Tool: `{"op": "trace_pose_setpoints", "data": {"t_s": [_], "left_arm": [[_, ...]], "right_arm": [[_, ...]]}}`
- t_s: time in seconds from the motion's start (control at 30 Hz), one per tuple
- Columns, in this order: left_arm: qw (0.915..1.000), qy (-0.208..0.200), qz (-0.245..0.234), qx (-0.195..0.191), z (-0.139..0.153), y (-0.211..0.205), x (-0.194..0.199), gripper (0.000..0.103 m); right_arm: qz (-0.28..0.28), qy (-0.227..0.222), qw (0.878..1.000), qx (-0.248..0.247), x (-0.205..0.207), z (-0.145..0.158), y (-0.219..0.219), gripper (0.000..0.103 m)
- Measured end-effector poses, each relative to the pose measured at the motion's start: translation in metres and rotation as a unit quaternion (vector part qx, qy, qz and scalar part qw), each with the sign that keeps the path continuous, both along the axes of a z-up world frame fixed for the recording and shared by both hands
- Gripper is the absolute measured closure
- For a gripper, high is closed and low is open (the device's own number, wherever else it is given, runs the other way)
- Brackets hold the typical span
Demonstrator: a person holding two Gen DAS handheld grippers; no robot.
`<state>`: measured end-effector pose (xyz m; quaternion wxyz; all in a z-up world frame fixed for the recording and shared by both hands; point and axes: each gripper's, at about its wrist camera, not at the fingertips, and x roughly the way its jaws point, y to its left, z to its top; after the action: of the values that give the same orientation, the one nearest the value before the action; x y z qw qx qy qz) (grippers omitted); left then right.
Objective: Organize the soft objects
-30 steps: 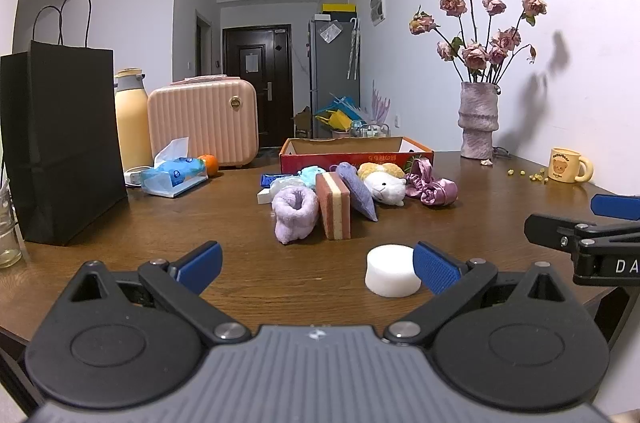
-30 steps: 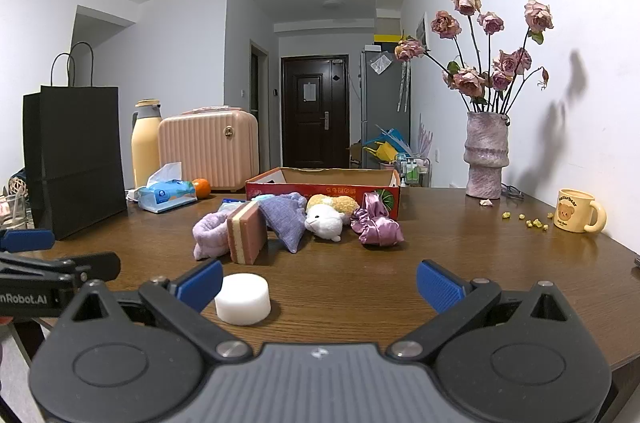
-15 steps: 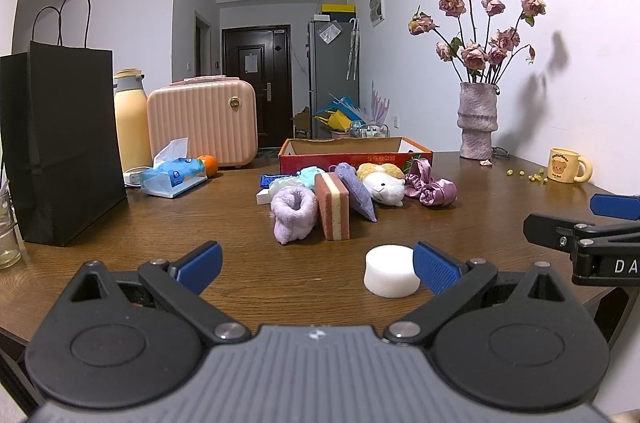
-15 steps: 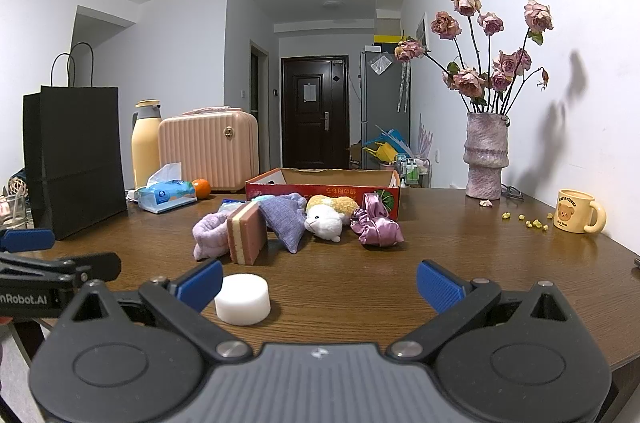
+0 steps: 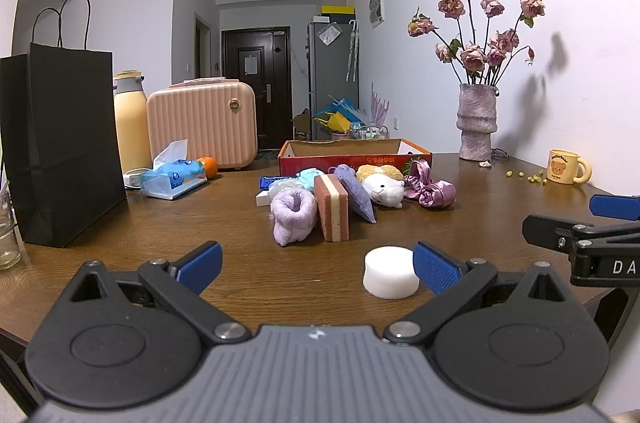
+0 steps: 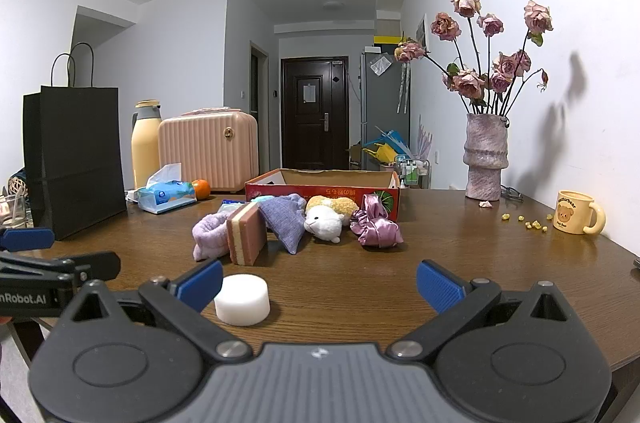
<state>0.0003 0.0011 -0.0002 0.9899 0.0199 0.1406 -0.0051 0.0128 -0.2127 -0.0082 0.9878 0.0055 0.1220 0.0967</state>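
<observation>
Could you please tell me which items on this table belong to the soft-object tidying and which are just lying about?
Job: white foam puck, lilac fuzzy sock, pink sponge, purple pouch, plush sheep, satin scrunchies, red cardboard box.

Lying about: black paper bag, tissue pack, orange, vase, yellow mug.

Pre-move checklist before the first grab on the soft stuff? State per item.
1. Left gripper open and empty: ok.
2. Right gripper open and empty: ok.
3. White foam puck free on the table, nearest item, apart from the pile: ok.
4. Red box open on top: ok. Its contents: cannot tell.
5. Sponge upright, leaning on the purple sock; may topple if either is pulled: not ok.
6. Mug and vase away from the pile: ok.
</observation>
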Motion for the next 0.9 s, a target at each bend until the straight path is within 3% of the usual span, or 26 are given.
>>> {"op": "trace_pose_setpoints", "data": {"t_s": [0.9], "left_arm": [[1.0000, -0.001, 0.000, 0.000, 0.0000, 0.0000, -0.0006, 0.000]], "right_arm": [[0.000, -0.001, 1.000, 0.000, 0.0000, 0.0003, 0.0001, 0.000]]}}
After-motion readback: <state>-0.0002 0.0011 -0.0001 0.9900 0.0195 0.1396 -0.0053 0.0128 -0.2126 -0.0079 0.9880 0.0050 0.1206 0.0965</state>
